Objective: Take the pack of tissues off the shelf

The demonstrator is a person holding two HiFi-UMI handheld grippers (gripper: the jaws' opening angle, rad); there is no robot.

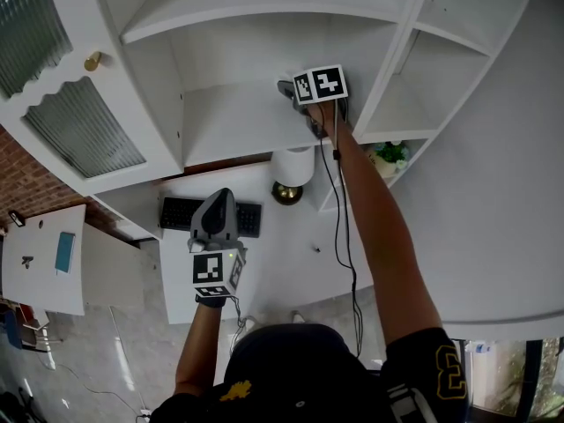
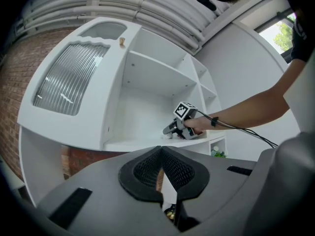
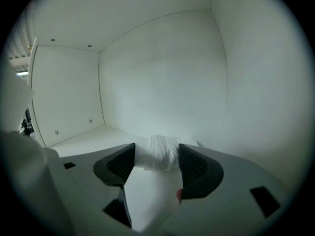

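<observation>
Grasping: right gripper (image 3: pixel 156 151) jaws pinch the tissues (image 3: pixel 157 157) between them; left gripper (image 2: pixel 161 154) jaws closed, empty. Next, lift the tissues clear of the shelf (image 3: pixel 83 141).

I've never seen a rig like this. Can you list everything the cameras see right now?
pack of tissues: one, white, on the shelf floor
shelf unit: one, white, open compartments
cabinet door: one, white with ribbed glass, left of shelves
keyboard: one, black, on desk
desk: one, white, below shelves
potted plant: one, green, small right cubby
left gripper: one, grey, jaws together, empty
right gripper: one, grey, pads against the tissues
</observation>
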